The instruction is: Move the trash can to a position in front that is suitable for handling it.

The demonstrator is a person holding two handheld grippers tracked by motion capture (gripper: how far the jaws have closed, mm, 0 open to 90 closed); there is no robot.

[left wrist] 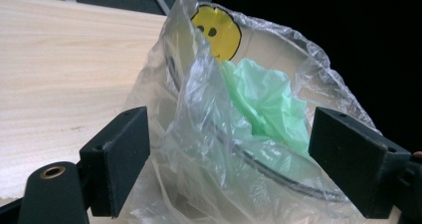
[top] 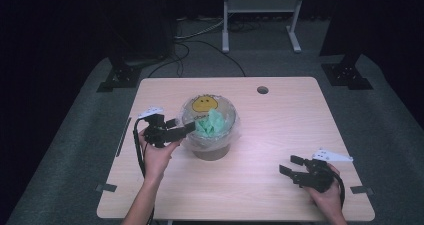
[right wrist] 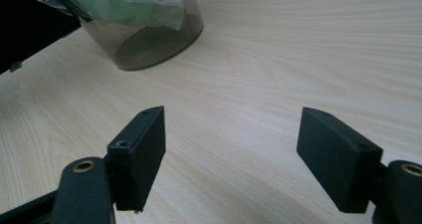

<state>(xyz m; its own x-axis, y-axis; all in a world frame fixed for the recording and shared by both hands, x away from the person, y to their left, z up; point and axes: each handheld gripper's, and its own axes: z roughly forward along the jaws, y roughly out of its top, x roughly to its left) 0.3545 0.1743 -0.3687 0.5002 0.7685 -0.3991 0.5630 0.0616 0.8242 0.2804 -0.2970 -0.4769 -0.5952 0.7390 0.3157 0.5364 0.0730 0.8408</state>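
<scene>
A clear plastic bag (top: 210,122) with a yellow smiley face, lining a smoky round bin (right wrist: 149,37), was seen mid-table on the pale wooden table (top: 280,135). The left gripper (top: 186,128) was held at its rim, jaws apart around the film. The right gripper (top: 290,166) was kept well apart, jaws apart over bare wood.

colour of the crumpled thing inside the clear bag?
Light green crumpled bag, inside the clear bag with the yellow smiley. Best in the left gripper view.

no readable text — just a yellow smiley face (left wrist: 216,31) sign on the clear bag (left wrist: 199,149).
</scene>
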